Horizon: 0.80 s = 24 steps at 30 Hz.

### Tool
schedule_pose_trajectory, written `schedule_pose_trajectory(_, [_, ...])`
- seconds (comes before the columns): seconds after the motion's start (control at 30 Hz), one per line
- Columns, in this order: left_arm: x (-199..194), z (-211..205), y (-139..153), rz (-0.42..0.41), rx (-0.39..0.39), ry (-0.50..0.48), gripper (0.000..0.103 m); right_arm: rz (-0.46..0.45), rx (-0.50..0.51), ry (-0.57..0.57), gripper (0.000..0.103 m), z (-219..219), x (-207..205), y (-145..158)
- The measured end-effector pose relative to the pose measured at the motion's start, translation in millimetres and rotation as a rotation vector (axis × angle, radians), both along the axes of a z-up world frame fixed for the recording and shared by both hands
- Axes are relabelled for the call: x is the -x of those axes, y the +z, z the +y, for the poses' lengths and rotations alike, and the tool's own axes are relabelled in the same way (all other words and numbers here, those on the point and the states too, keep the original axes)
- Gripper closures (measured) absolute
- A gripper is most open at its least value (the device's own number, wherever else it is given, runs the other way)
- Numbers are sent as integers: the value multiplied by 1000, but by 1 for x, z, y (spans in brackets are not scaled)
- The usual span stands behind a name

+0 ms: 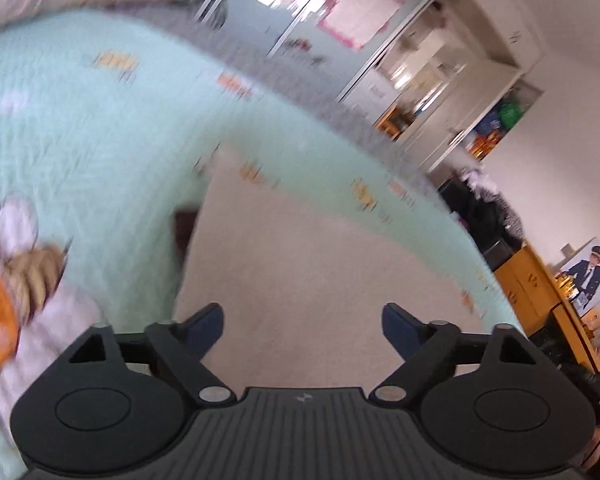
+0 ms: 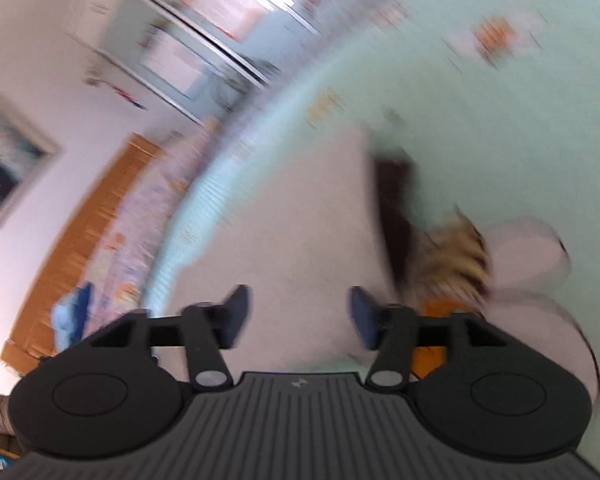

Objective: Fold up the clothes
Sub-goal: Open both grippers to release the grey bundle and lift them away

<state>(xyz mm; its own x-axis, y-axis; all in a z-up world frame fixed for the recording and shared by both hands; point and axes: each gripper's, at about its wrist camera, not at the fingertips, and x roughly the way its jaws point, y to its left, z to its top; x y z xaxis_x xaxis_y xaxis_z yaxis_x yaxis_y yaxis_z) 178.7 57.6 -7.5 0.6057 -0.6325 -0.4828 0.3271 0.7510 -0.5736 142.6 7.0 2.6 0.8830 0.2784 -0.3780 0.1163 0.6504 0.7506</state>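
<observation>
Two grippers are seen, one per view, both blurred by motion. One pale beige garment (image 1: 300,248) is spread flat on the mint-green bedspread (image 1: 80,120), which is printed with small orange and yellow motifs. A dark patch is seen at the garment's edge, though what it is cannot be told. The left gripper (image 1: 303,326) is held over the garment with its fingers spread wide and nothing between them. The right gripper (image 2: 299,312) is likewise held spread and empty above the same cloth. One large bee figure (image 2: 460,256) is printed on the bedspread just beside the garment.
</observation>
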Motion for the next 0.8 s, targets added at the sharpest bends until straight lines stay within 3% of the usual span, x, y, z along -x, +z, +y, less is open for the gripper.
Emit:
schedule_pose_trajectory(0.03, [-10, -6, 2, -2, 12, -11, 8, -34, -15, 5, 20, 0, -12, 4])
schedule_pose_trajectory(0.1, [-26, -18, -2, 21, 11, -19, 5, -82, -58, 27, 17, -3, -41, 4])
schedule_pose_trajectory(0.2, [-41, -29, -26, 103, -65, 19, 14, 14, -151, 9, 24, -23, -85, -36])
schedule_pose_trajectory(0.23, [-43, -27, -33, 119, -83, 32, 22, 45, -178, -24, 50, -35, -90, -48])
schedule_pose_trajectory(0.27, [-45, -26, -39, 135, -100, 45, 23, 69, -205, -65, 79, -48, -91, -59])
schedule_pose_trajectory(0.3, [-42, -24, -34, 109, -88, 40, 21, 45, -213, -100, 77, -55, -86, -58])
schedule_pose_trajectory(0.33, [-39, -21, -29, 83, -77, 35, 15, -6, -210, -131, 65, -57, -79, -52])
schedule_pose_trajectory(0.37, [-40, -22, -23, 44, -88, 36, 9, -58, -207, -163, 44, -60, -72, -46])
schedule_pose_trajectory(0.43, [-50, -32, -13, -20, -135, 50, 5, -143, -203, -202, 21, -64, -63, -35])
schedule_pose_trajectory(0.5, [-68, -45, -16, -8, -176, 67, 3, -139, -226, -155, 19, -57, -81, -32])
schedule_pose_trajectory(0.53, [-71, -51, -19, 28, -216, 94, 4, -90, -196, -142, 19, -51, -93, -32])
schedule_pose_trajectory(0.57, [-74, -57, -23, 64, -255, 121, 9, -19, -144, -137, 23, -45, -104, -33])
schedule_pose_trajectory(0.63, [-57, -75, -15, 36, -358, 144, 7, 116, 45, -188, 40, -26, -112, -22])
schedule_pose_trajectory(0.7, [-27, -92, -1, -35, -451, 128, 1, 113, 206, -190, 33, 9, -104, 0])
schedule_pose_trajectory(0.77, [1, -108, 11, -81, -540, 131, 1, 100, 376, -198, 16, 44, -83, 21])
schedule_pose_trajectory(0.8, [13, -116, 16, -93, -583, 143, 1, 90, 451, -206, 13, 60, -72, 29])
